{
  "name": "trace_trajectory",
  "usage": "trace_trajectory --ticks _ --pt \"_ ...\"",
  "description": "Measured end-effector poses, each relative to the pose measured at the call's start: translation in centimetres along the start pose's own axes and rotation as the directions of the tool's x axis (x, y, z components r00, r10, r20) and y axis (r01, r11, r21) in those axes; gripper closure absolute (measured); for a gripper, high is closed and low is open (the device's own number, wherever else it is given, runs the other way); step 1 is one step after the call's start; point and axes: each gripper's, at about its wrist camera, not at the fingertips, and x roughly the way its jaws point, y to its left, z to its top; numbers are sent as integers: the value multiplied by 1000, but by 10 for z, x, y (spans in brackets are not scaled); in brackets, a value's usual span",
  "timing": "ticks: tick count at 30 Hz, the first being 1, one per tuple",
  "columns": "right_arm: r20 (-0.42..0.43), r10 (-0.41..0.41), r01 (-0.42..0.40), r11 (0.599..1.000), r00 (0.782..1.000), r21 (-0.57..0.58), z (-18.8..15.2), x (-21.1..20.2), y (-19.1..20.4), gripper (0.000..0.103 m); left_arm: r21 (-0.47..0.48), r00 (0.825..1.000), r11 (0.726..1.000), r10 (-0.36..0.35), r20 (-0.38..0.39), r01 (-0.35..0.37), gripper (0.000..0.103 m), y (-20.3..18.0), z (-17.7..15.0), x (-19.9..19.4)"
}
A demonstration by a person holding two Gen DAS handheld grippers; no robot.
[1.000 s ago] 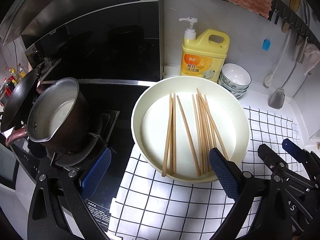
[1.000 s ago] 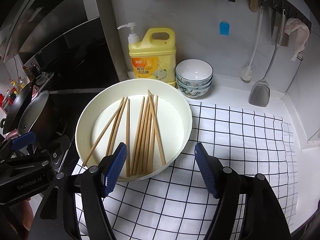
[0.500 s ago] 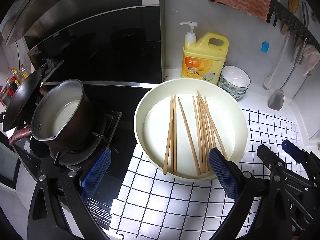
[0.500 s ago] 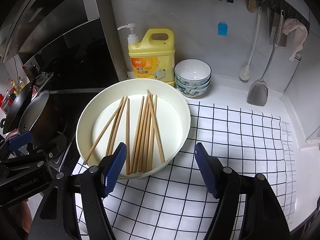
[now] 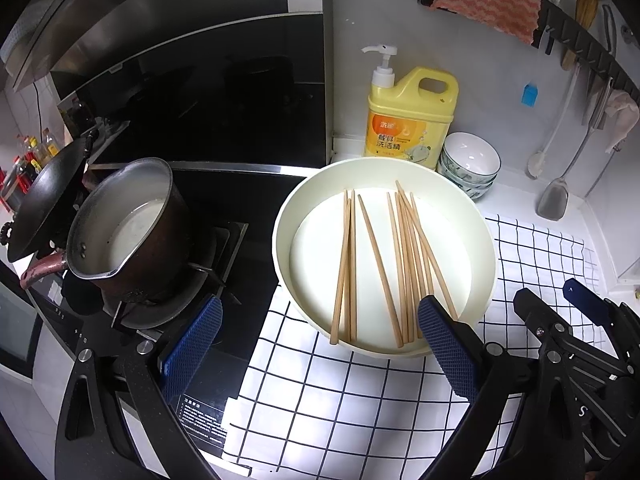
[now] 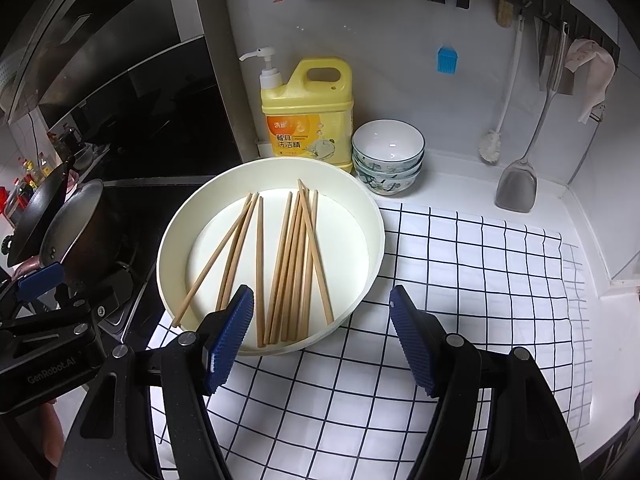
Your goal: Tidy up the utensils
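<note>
Several wooden chopsticks [image 5: 400, 264] lie loose in a wide cream basin [image 5: 482, 236] on a checked cloth; they also show in the right wrist view [image 6: 294, 264], in the basin [image 6: 372, 216]. My left gripper [image 5: 320, 340] is open and empty, just in front of the basin's near rim. My right gripper [image 6: 322, 336] is open and empty, also at the near rim, its left pad [image 6: 232, 332] over the rim. Each gripper shows at the edge of the other's view.
A yellow dish soap bottle [image 6: 308, 116] and stacked bowls [image 6: 388, 156] stand behind the basin. A pot [image 5: 124, 232] and a wok [image 5: 44, 200] sit on the stove at left. A spatula [image 6: 516, 188] and a brush [image 6: 492, 148] hang on the wall at right. The checked cloth [image 6: 460, 280] covers the counter.
Both grippers have drawn back and up slightly, so the basin sits a little farther away. Both stay open. The chopsticks have not moved.
</note>
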Motion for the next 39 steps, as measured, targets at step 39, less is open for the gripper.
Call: trace_trajectory --ticks 39 --pt "4 -6 6 1000 1000 0 1 -5 3 36 -18 1000 1000 9 5 -8 6 4 -3 -8"
